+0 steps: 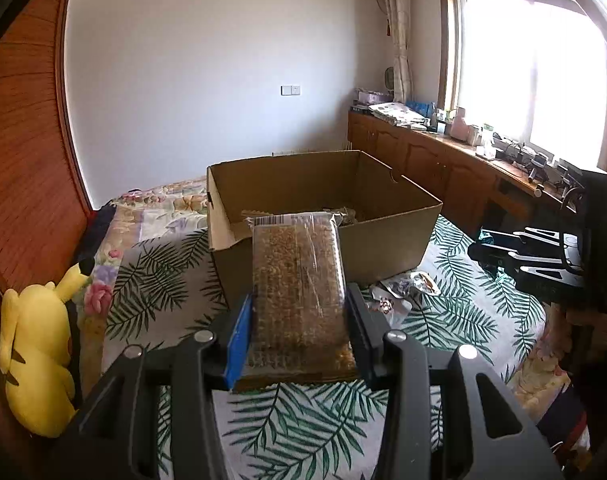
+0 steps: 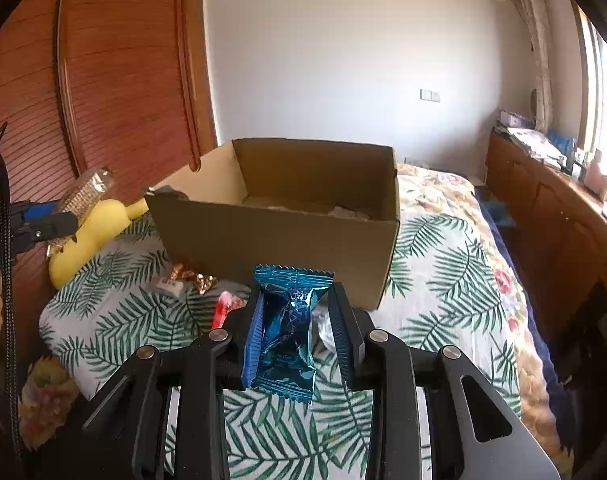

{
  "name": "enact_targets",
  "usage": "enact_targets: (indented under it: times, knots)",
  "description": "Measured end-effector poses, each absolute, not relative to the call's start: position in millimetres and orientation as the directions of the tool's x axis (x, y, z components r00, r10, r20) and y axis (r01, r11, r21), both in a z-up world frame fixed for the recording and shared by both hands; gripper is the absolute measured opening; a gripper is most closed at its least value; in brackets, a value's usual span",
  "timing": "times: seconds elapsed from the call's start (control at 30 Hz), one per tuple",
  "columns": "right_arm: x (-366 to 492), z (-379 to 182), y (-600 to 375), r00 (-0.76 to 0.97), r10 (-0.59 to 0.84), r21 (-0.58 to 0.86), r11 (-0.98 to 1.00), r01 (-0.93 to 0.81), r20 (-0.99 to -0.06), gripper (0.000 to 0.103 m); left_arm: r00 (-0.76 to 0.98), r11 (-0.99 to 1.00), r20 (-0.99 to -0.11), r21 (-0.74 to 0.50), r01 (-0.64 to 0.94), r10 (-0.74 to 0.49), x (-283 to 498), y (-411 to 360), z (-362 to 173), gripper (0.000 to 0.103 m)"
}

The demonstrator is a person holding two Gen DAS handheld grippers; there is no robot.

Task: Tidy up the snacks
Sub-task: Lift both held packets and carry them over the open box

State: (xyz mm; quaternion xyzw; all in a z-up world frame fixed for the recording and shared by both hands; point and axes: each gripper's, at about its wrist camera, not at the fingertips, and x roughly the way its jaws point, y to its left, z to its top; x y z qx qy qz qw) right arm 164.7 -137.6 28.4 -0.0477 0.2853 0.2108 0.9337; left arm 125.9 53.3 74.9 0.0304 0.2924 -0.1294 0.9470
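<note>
Snacks and their cardboard box on the leaf-print bed

A long clear-wrapped pack of brown grain bars [image 1: 299, 296] is clamped lengthwise, pointing at the open cardboard box [image 1: 323, 216], which already holds a few packets. A crinkled blue foil packet [image 2: 289, 328] is pinched upright before the box. Loose on the bedspread beside the box lie a gold wrapper [image 2: 193, 276], a red one [image 2: 223, 308] and a silver pouch [image 1: 407, 286].

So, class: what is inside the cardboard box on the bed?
Inside the cardboard box, a few wrapped snacks lie on the bottom. The near wall hides the rest of the floor.
</note>
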Motion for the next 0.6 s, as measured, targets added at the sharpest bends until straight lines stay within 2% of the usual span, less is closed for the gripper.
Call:
enact_targets:
  times: [0.23, 0.6]
  knots:
    - [178, 35, -132, 0.741, 0.386, 0.051, 0.9, -0.432, -0.549, 0.03, 0.779, 0.968, -0.588, -0.024, 0.251, -0.217, 162, 49, 67, 0.042]
    - [210, 41, -116, 0.725, 0.396, 0.071, 0.898, -0.435, -0.563, 0.03, 0.774, 0.973, -0.614, 0.04, 0.226, -0.155, 207, 40, 61, 0.043]
